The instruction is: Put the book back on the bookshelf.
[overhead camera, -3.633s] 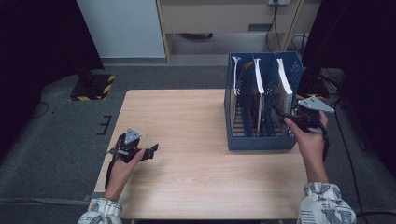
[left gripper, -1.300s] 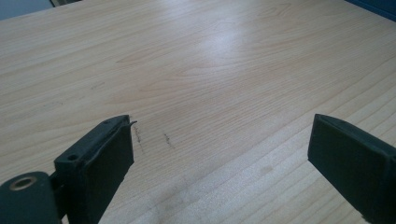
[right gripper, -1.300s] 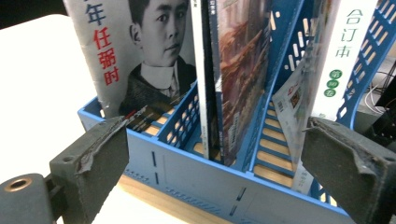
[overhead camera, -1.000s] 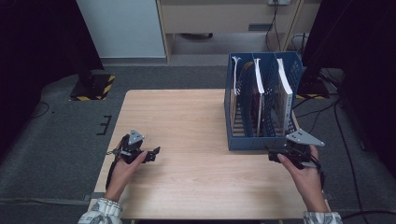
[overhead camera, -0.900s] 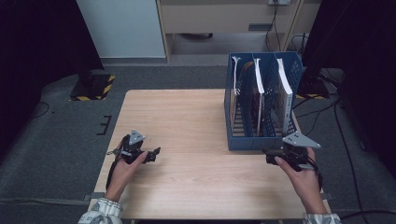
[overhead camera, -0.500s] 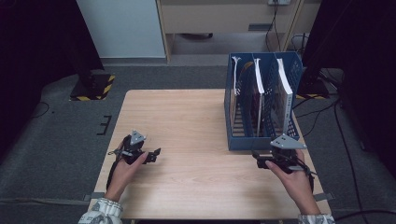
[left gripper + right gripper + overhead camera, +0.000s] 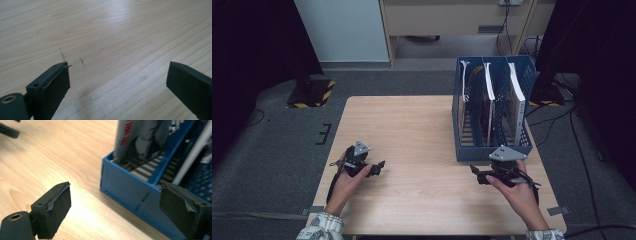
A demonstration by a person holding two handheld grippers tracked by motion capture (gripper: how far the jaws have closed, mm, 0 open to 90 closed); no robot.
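A blue slotted file rack (image 7: pixel 492 115) stands at the table's right side with several upright books or folders in it, its front corner (image 7: pixel 125 185) close ahead in the right gripper view. My right gripper (image 7: pixel 476 174) rests low on the wood just in front of the rack, open, with nothing between its jaws. My left gripper (image 7: pixel 378 167) lies near the table's front left, held by a hand, also open over bare wood (image 7: pixel 117 62).
The light wooden table (image 7: pixel 412 130) has its front edge close behind both hands. A white cabinet (image 7: pixel 342 30) and a wooden shelf unit (image 7: pixel 452 20) stand beyond the far edge. Cables (image 7: pixel 557 120) trail on the floor at right.
My right gripper came away from the rack's right side, moving toward the person and leftward down to the table in front of the rack. The left gripper barely shifted.
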